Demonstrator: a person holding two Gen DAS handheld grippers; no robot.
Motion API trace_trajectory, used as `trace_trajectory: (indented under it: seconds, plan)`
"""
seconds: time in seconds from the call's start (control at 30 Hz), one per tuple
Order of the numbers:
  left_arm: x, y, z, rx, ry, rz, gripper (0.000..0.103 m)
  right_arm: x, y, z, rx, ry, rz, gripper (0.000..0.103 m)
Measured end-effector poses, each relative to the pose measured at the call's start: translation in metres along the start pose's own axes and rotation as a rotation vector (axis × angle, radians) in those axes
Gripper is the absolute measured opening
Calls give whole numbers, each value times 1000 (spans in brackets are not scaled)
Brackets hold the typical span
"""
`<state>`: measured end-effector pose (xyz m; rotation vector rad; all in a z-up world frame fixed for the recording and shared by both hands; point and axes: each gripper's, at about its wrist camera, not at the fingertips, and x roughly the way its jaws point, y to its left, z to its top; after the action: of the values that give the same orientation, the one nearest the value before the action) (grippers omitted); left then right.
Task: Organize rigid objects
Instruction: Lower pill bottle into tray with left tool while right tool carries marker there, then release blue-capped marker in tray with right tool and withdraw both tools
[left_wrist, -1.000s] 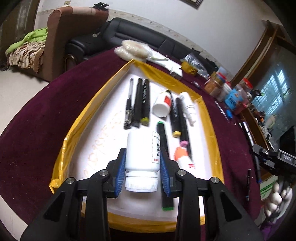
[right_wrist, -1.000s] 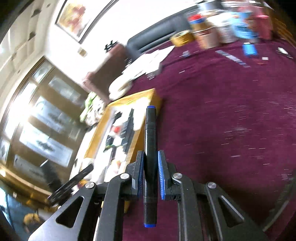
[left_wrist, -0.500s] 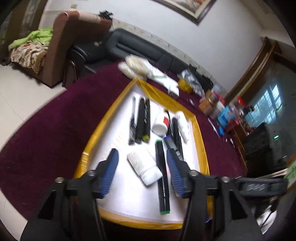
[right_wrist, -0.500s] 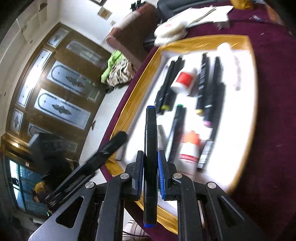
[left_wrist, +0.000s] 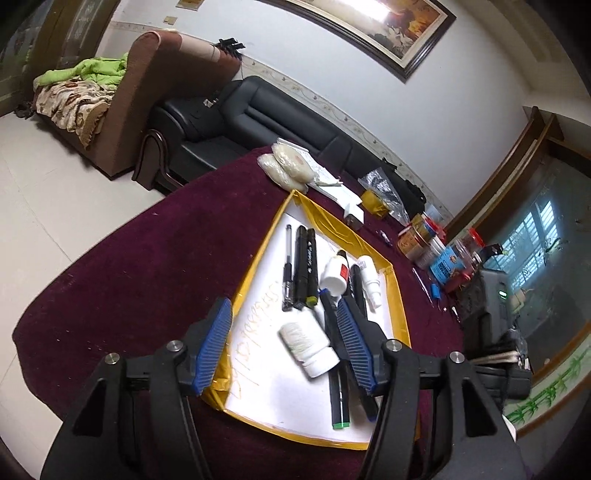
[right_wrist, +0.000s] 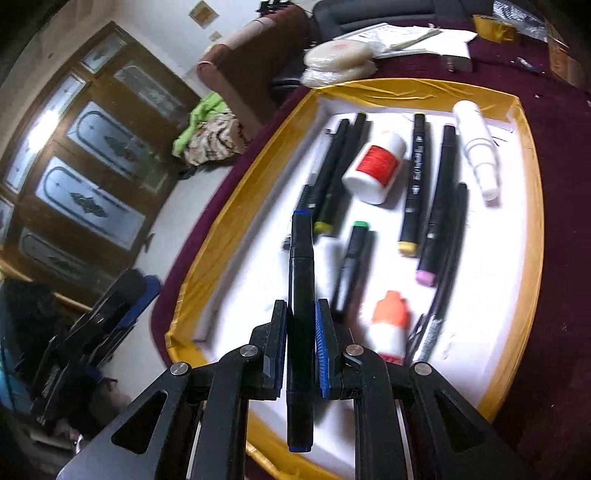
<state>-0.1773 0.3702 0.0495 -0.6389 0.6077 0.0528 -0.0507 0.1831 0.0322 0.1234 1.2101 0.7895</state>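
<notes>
Right wrist view: the gold-rimmed white tray (right_wrist: 532, 206) holds black markers, a red-labelled white bottle (right_wrist: 375, 168) and an orange-capped glue bottle (right_wrist: 388, 325). The right gripper (right_wrist: 301, 350) pinches a blue-capped black marker (right_wrist: 301, 295) over the tray's near-left part. The left gripper (left_wrist: 284, 345), which gripped the white plastic bottle (left_wrist: 308, 343) earlier, has just been opening; that bottle now lies free in the tray.

The left claw (left_wrist: 284, 345) points down at a slant, its blue-padded jaws standing apart after just opening, with nothing pressed between the pads. The right claw (right_wrist: 301, 347) tilts more steeply downward, its jaws closed tight on a black marker with blue ends (right_wrist: 301, 295), which runs lengthwise between the pads and juts out past both ends.
</notes>
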Motion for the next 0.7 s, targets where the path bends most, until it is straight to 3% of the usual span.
trace_trajectory:
  seconds: [0.23,0.37,0.47,0.57,0.7]
  plan:
    - [-2,-7,0,22,3,-2,59,15,11,1,17,56,60,14]
    - [-2,-8,-1,23,10,7,61,22,3,1,87,85,105,15]
    - [-3,-11,-2,34,11,15,62,11,-3,0,79,52,83,25]
    - [-3,-17,-2,55,12,26,66,-7,-16,-4,75,17,82,26]
    - [2,-35,-7,110,25,45,67,-38,-28,-10,23,-73,-2,28]
